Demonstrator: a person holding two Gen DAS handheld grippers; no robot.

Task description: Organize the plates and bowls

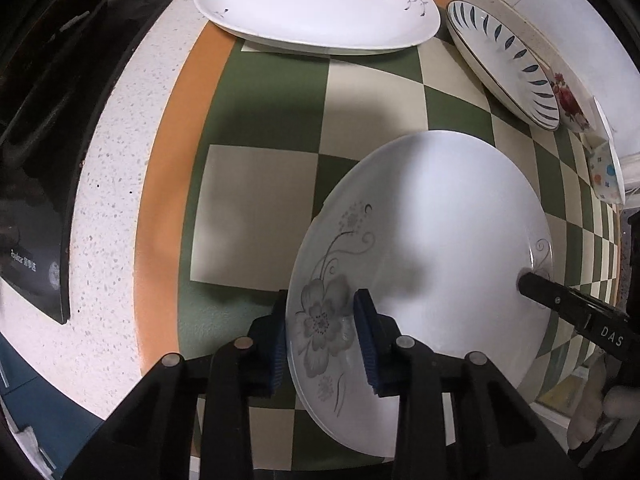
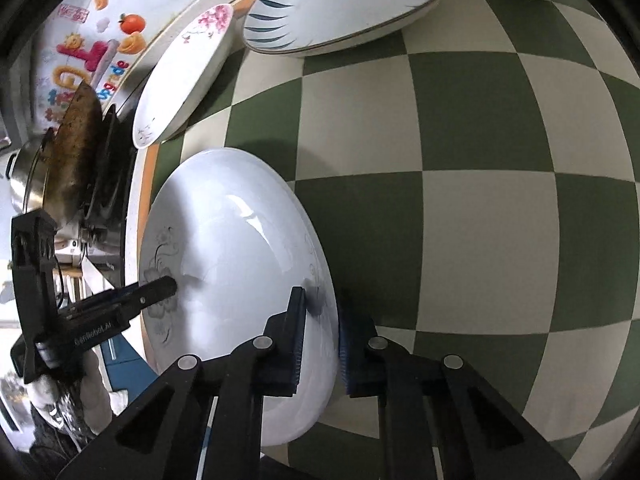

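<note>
A white plate with a grey flower print (image 1: 432, 240) is held tilted above the checkered mat, gripped from both sides. My left gripper (image 1: 322, 332) is shut on its near rim over the grey flower. My right gripper (image 2: 320, 336) is shut on the opposite rim; the plate shows there too (image 2: 232, 264). Each gripper appears in the other's view, the right one (image 1: 568, 308) and the left one (image 2: 132, 300). A white plate with pink roses (image 1: 316, 4) lies at the back. A plate with blue leaf strokes (image 1: 504, 64) lies at the back right.
The green and cream checkered mat (image 1: 256, 208) with an orange border covers a speckled counter (image 1: 116, 184). A black cooktop (image 1: 36, 152) lies left. A rose bowl (image 1: 570, 100) and a dotted bowl (image 1: 606, 172) sit far right. A dirty pan (image 2: 76, 148) stands on the stove.
</note>
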